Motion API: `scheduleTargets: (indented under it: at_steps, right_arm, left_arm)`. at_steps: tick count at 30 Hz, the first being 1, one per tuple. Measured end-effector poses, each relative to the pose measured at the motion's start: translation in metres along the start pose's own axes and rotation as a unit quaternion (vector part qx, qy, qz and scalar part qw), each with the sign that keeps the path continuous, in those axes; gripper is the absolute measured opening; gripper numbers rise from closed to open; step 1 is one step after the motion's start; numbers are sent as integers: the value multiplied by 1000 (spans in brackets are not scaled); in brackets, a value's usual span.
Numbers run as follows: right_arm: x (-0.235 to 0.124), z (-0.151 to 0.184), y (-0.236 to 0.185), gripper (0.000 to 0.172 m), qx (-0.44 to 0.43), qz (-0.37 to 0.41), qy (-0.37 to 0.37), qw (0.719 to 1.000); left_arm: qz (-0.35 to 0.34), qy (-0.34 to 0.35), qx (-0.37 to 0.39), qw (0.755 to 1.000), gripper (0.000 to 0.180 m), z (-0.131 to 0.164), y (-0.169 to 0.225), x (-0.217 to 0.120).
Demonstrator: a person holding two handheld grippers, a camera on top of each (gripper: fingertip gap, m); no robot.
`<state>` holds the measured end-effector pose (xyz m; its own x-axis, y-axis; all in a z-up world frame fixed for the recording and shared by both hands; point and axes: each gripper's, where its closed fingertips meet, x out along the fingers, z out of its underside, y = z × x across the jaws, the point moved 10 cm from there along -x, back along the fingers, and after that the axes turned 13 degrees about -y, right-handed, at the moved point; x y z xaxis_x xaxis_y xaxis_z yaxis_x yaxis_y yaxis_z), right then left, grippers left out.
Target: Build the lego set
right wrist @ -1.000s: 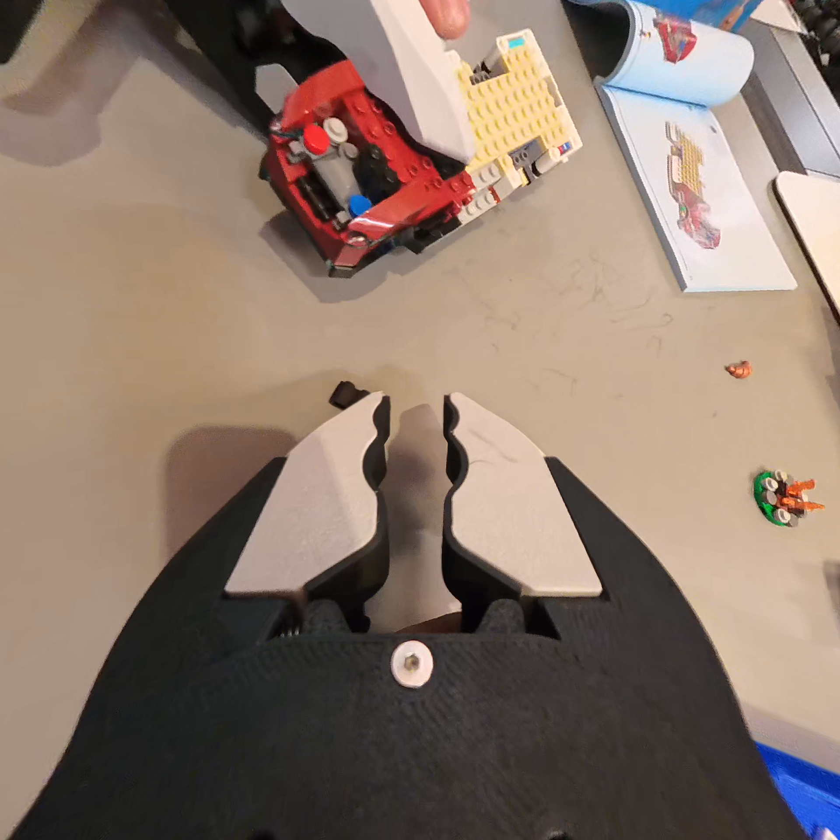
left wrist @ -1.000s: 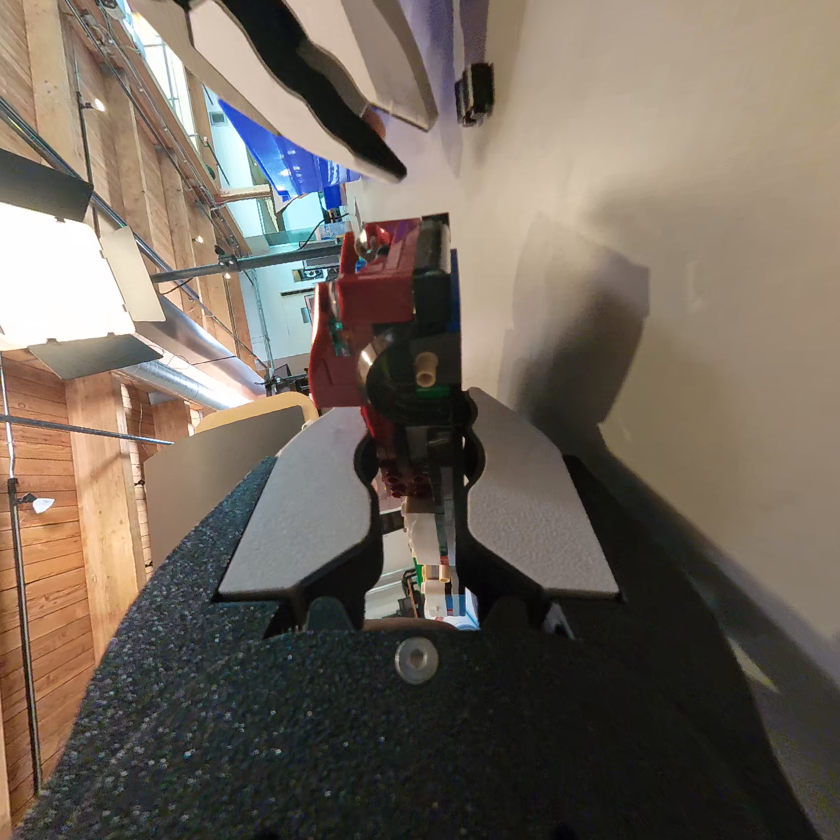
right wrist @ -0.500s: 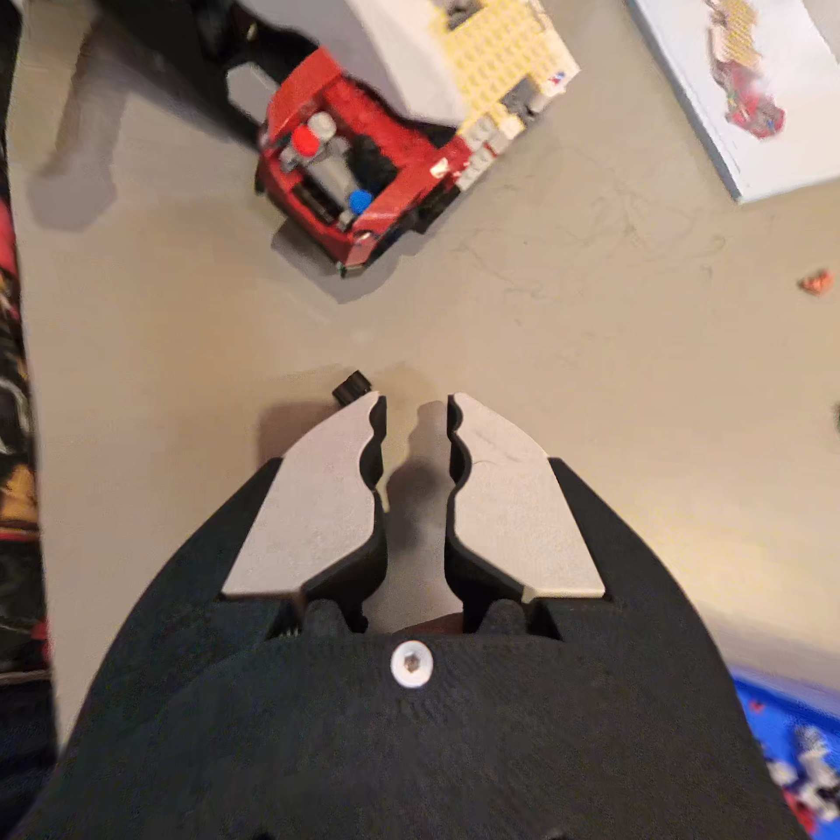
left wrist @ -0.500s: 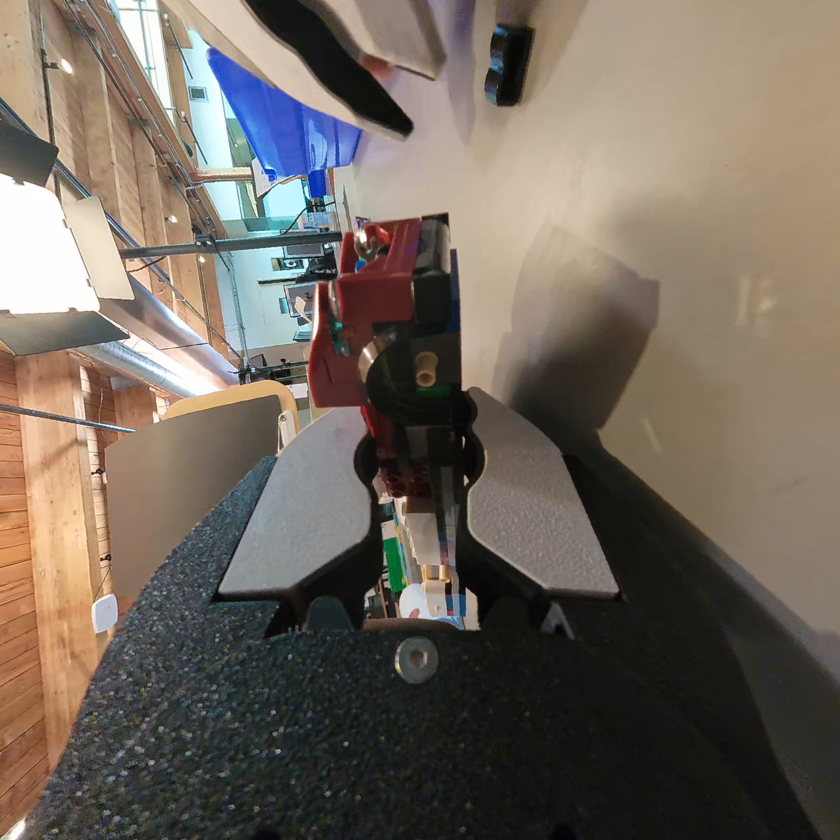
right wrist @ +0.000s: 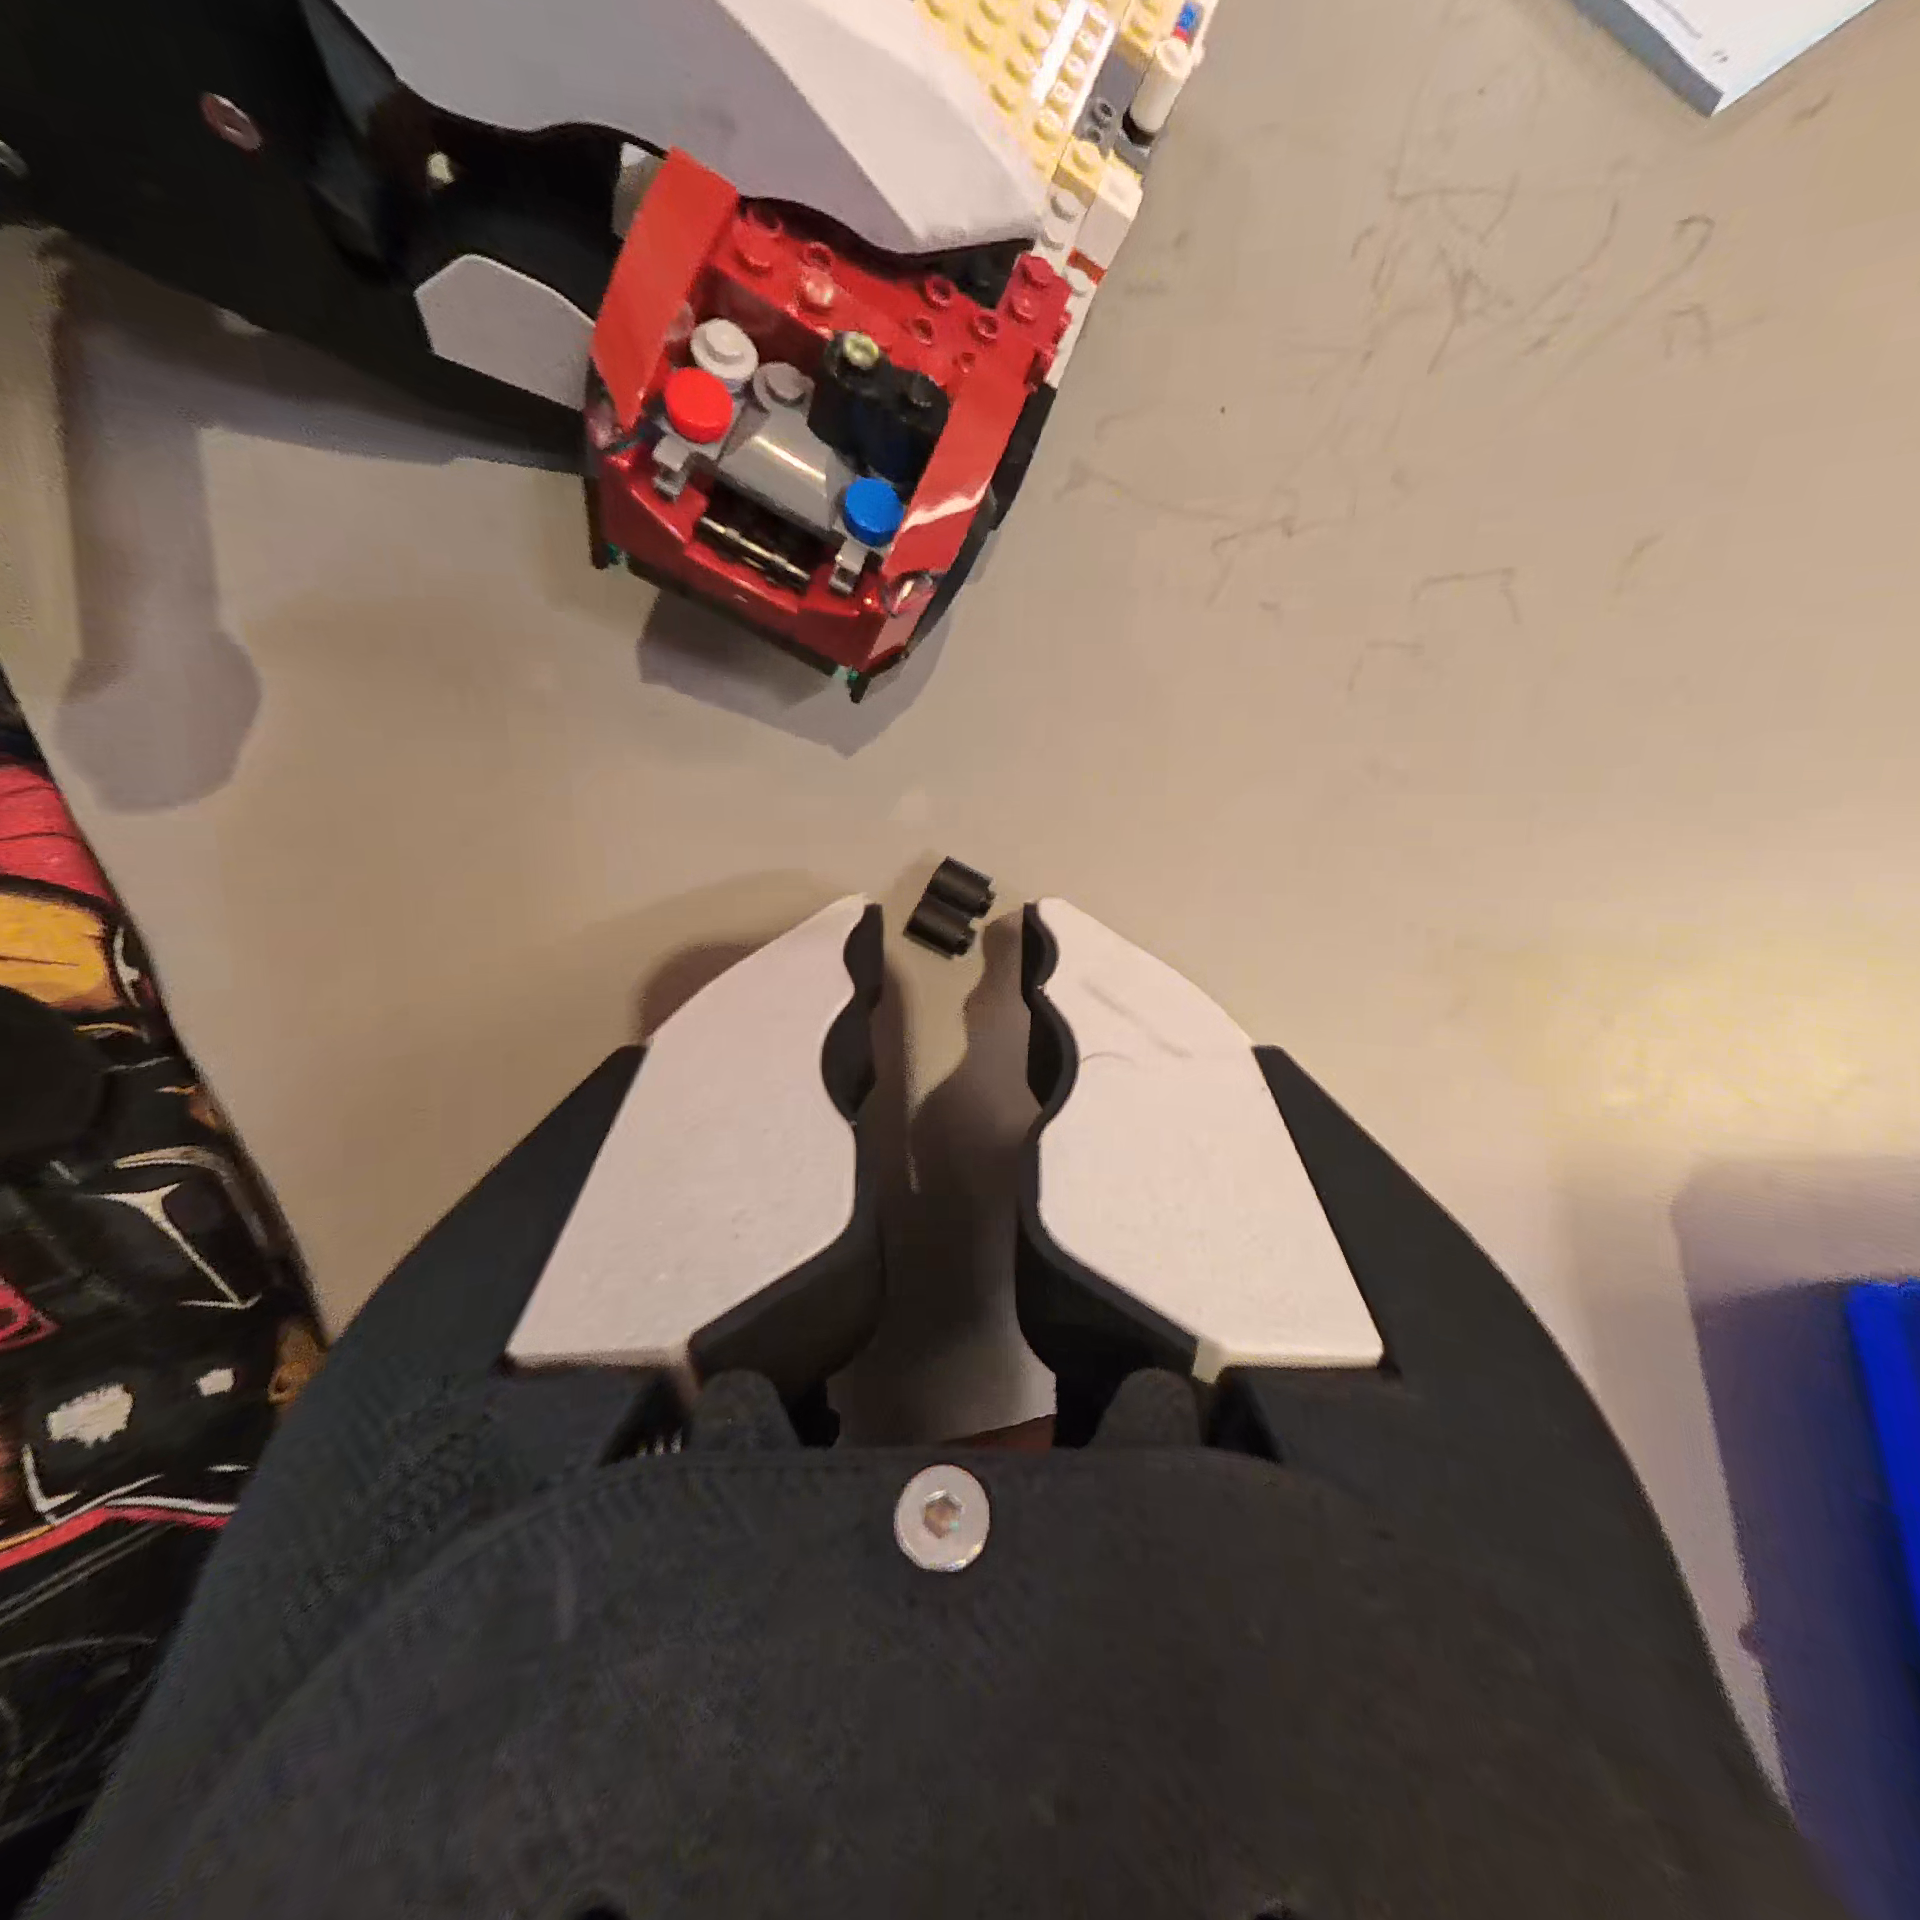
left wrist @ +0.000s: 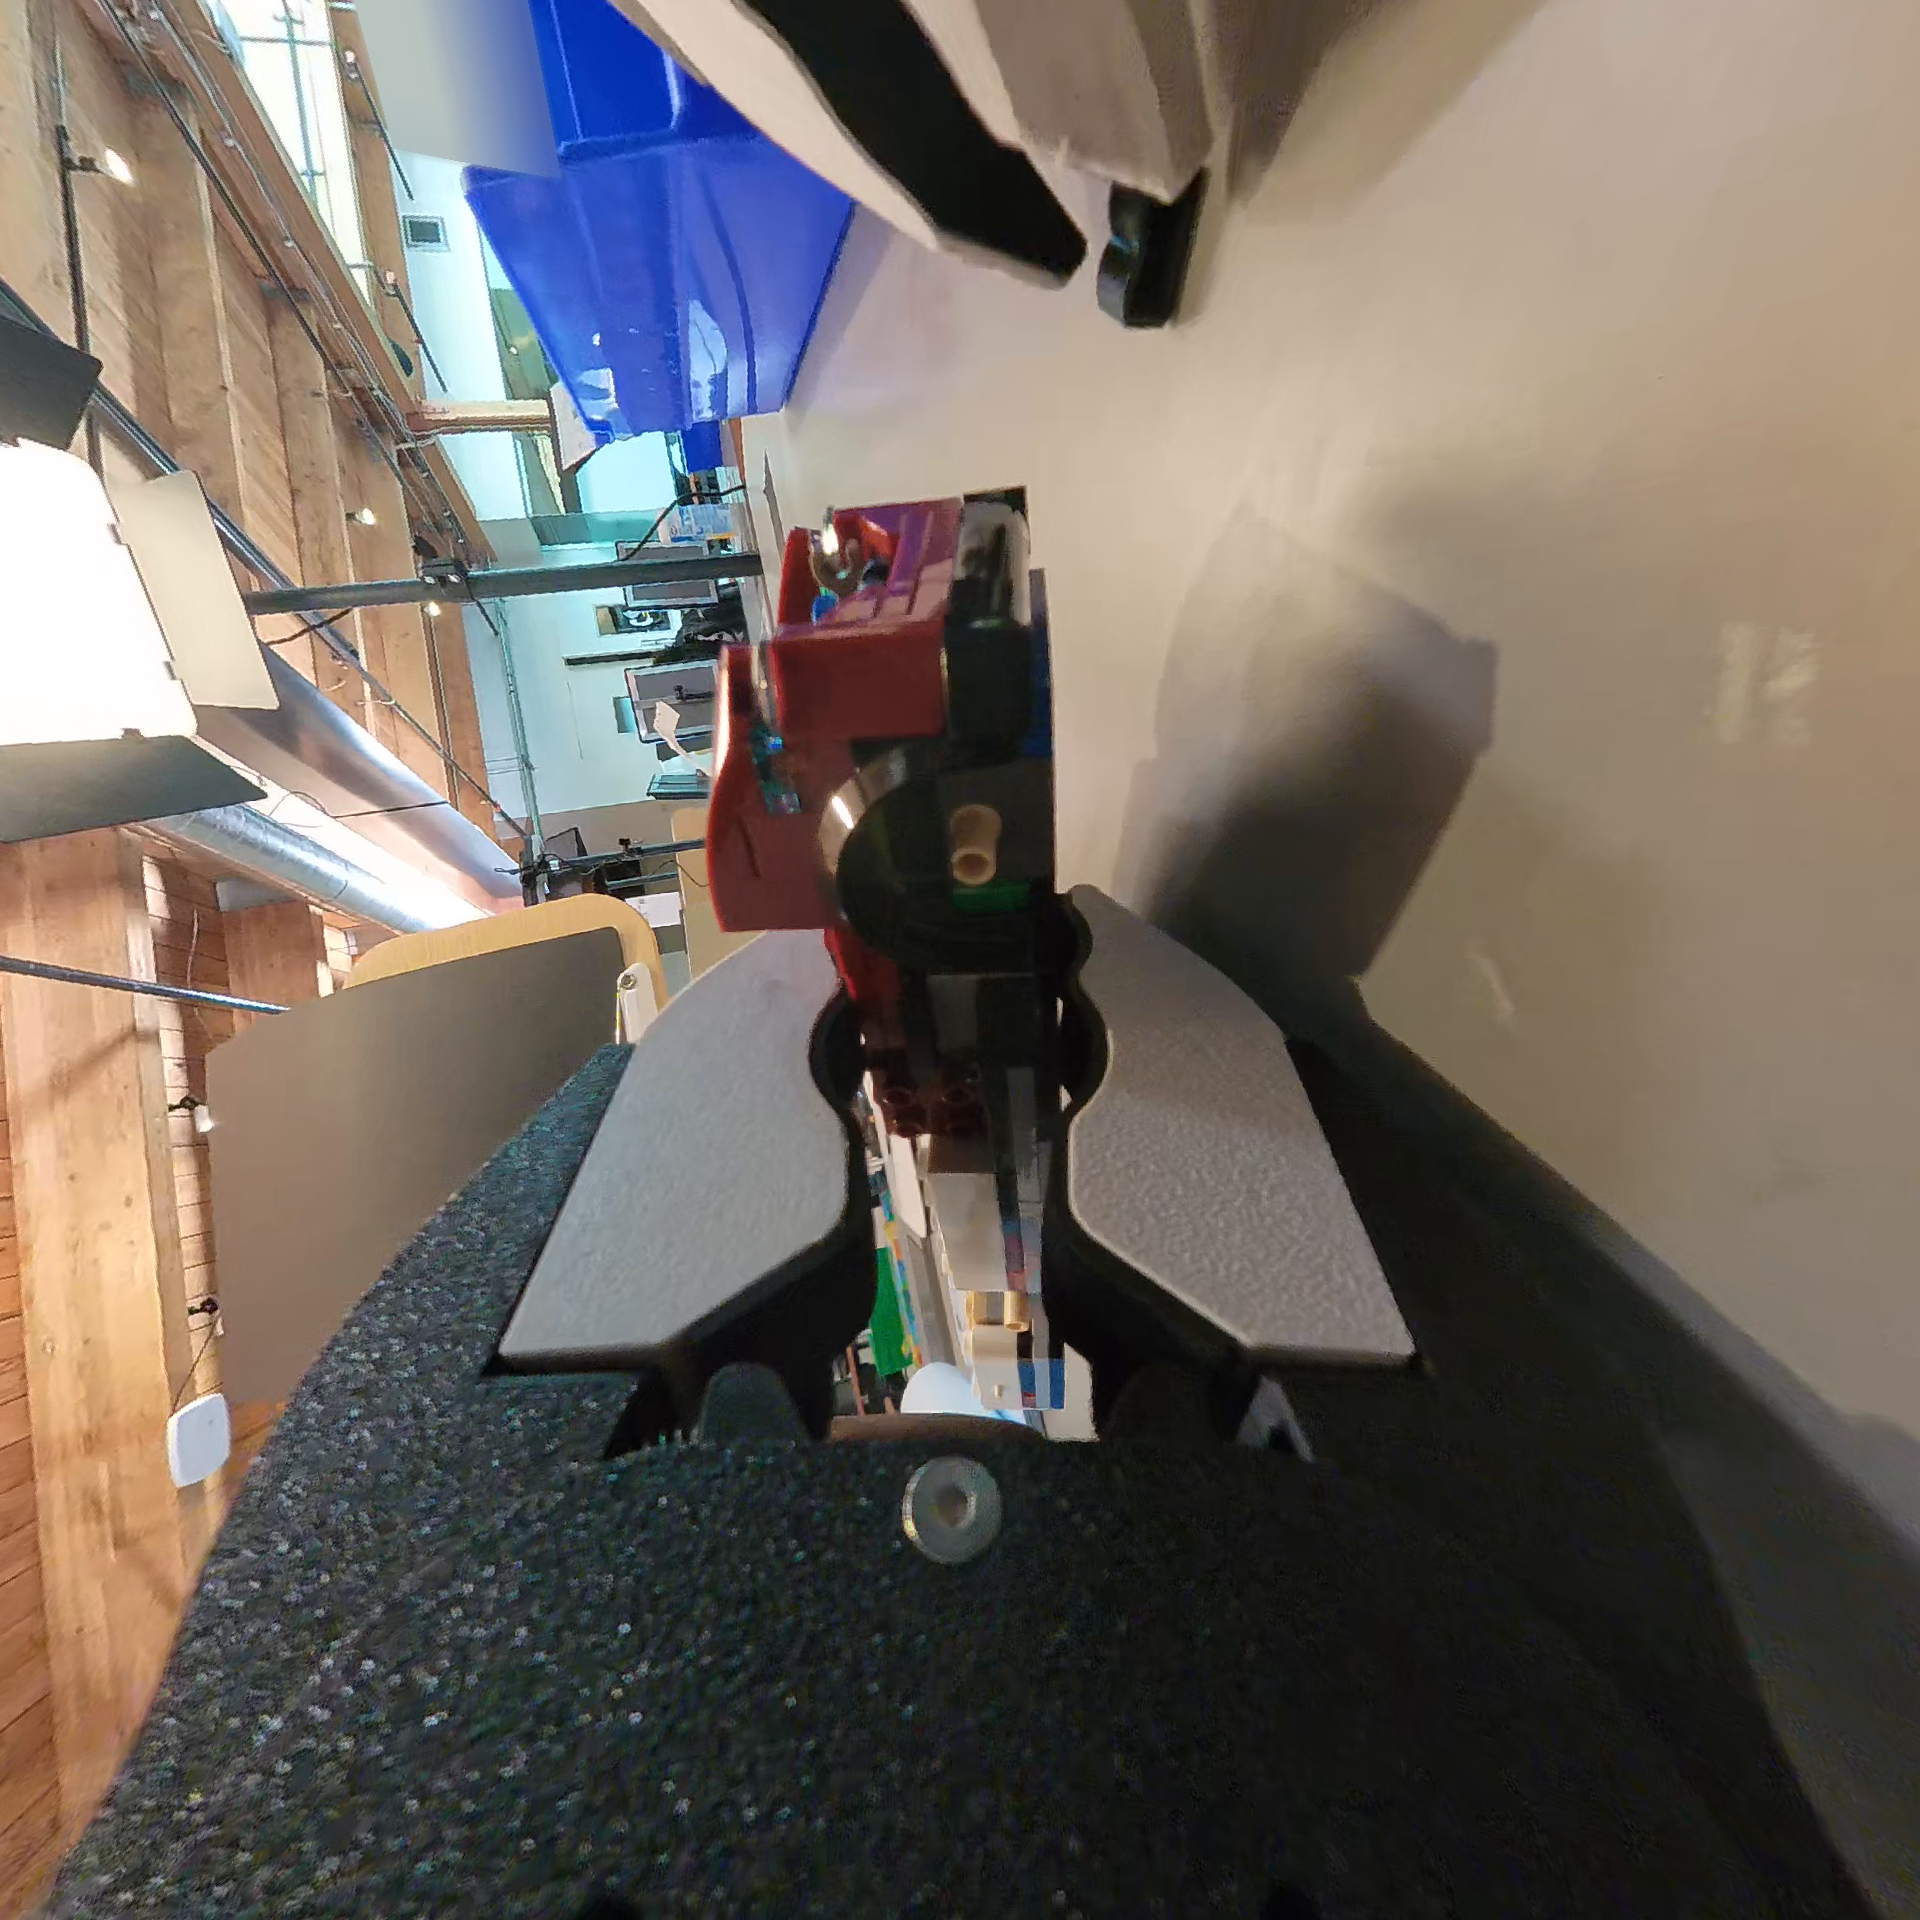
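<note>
Right wrist view: right gripper (right wrist: 951, 914) has spread jaws around a small black plastic brick (right wrist: 948, 907), untouched; closing crooked could flick it toward 12 o'clock. Left gripper (left wrist: 951, 966) pinches the red and black toy-brick car (left wrist: 904, 748); it may twist.

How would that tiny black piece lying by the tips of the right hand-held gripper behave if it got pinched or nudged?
The small black piece looks like hard moulded plastic, so probably stiff and very light. Its two rounded barrels suggest it might roll or skid on the smooth table. Being so small beside the right hand-held gripper, whose fingers stand apart without touching it, it could easily twist or pop out.
</note>
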<state>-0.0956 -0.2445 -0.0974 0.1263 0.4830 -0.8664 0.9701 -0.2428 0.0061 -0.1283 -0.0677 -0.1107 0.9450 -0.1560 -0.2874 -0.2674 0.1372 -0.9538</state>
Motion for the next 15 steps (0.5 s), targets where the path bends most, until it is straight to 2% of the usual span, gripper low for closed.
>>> scheduleTargets:
  at_steps: [2,3,7,10,12,15]
  right_arm:
    - [1,-1,0,21,-13,2,-1,1000]
    - [1,-1,1,13,-18,0,2,1000]
    - [1,0,4,11,-54,-12,23,998]
    - [-6,0,7,11,-94,15,70,993]
    - [-18,0,5,11,-143,49,135,979]
    - [-40,-2,-6,11,-241,106,223,939]
  left_arm:
    - [1,-1,-1,1000,34,0,0,1]
    - [2,-1,-2,1000,34,1,0,1]
    - [4,1,3,1000,34,-1,0,3]
    - [3,2,15,1000,34,-3,2,4]
    - [1,8,24,1000,34,-5,2,4]
    - [-6,33,20,999,34,-10,-2,2]
